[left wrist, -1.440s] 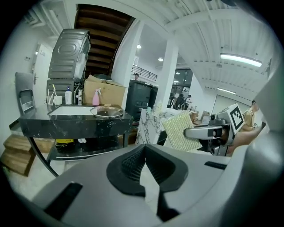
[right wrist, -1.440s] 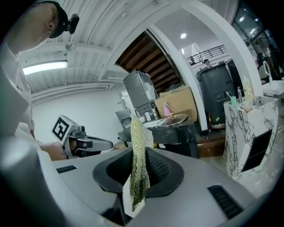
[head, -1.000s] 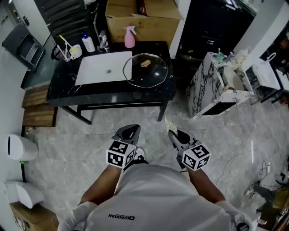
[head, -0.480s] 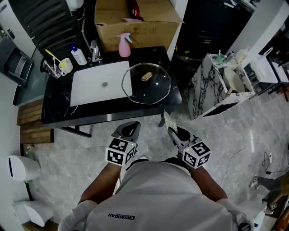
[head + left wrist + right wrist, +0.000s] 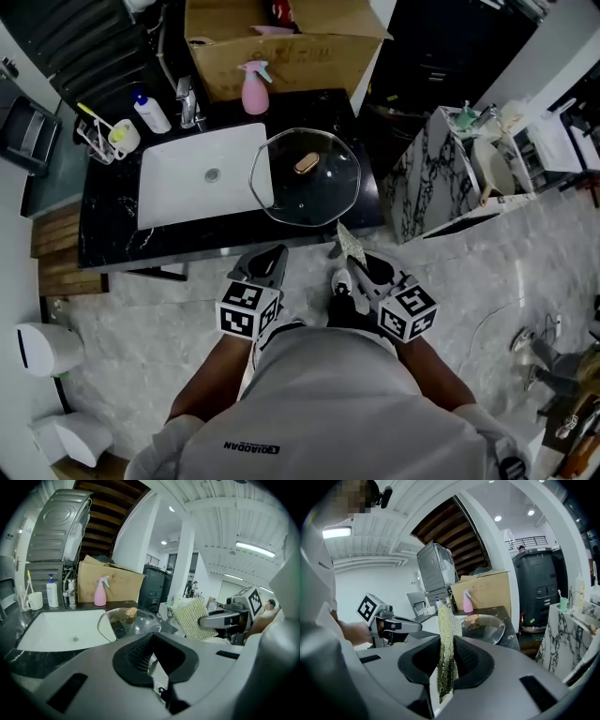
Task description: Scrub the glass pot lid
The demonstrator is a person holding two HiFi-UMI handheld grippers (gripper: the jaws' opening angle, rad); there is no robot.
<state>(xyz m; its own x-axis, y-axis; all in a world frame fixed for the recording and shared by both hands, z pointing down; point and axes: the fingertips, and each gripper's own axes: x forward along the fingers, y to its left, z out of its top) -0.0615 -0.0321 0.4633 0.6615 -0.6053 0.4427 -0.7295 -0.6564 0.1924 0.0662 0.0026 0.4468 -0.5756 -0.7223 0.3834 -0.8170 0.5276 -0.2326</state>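
The glass pot lid (image 5: 305, 176), with a tan wooden knob (image 5: 306, 163), lies flat on the black counter (image 5: 112, 234), overlapping the right edge of the white sink. My left gripper (image 5: 265, 264) is shut and holds nothing. It stands just short of the counter's front edge, with the lid (image 5: 129, 623) ahead of its closed jaws (image 5: 152, 656). My right gripper (image 5: 361, 262) is shut on a yellow-green mesh scouring pad (image 5: 349, 244), which sticks up between the pads (image 5: 446, 639). In the right gripper view the lid (image 5: 483, 626) lies beyond the pad, apart from it.
A white sink basin (image 5: 202, 178) fills the counter's left half, with a faucet (image 5: 187, 103), soap bottle (image 5: 150, 112), toothbrush cup (image 5: 117, 136) and pink spray bottle (image 5: 254, 86) behind it. A cardboard box (image 5: 281, 37) stands at the back. A marble-patterned cabinet (image 5: 450, 178) is at the right.
Both grippers have moved forward toward the counter, which now lies just ahead of their tips. The jaws are unchanged and the pad stays in the right gripper.
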